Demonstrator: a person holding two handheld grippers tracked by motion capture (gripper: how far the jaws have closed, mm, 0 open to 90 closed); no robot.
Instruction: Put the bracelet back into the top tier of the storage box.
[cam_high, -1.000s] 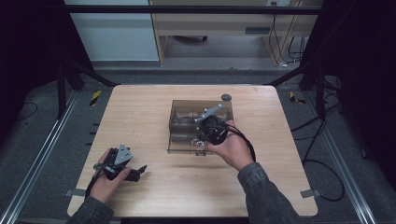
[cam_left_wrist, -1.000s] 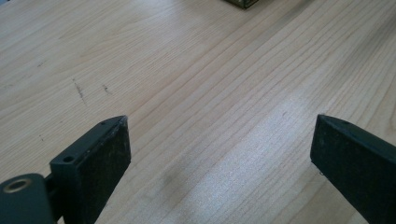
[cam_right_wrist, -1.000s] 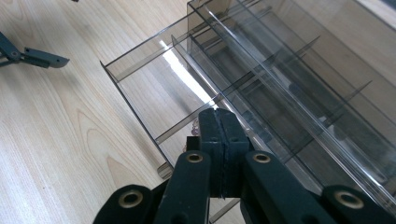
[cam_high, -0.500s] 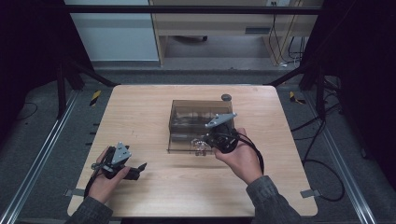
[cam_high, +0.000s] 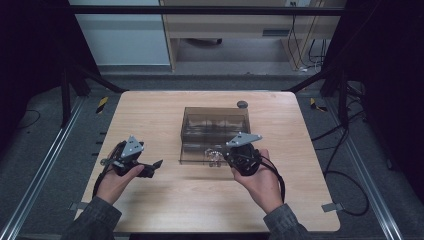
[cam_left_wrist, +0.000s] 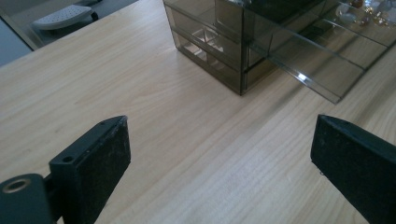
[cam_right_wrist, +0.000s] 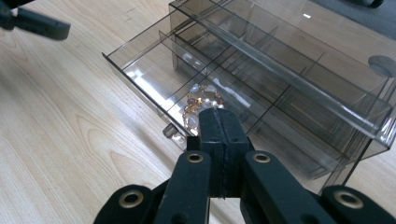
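A smoky clear drawer box (cam_high: 215, 120) stands mid-table with its bottom drawer (cam_high: 194, 152) pulled out toward me. A beaded bracelet (cam_high: 214, 157) lies in the drawer's right front compartment, seen close in the right gripper view (cam_right_wrist: 201, 97). My right gripper (cam_right_wrist: 218, 116) is shut, jaws pressed flat together, with its tip just in front of the bracelet at the drawer's front wall, beside the small knob (cam_right_wrist: 169, 132). In the high view it (cam_high: 226, 156) sits at the drawer's right front corner. My left gripper (cam_high: 152, 168) is wide open over bare wood left of the box (cam_left_wrist: 219, 60).
A small dark round object (cam_high: 242, 104) lies on the table behind the box's right corner. The table's front edge (cam_high: 215, 231) is near my forearms. Rails and cables run along the floor on both sides.
My right gripper has drawn back from over the box toward me, down to the drawer's front. The left hand has shifted only slightly.
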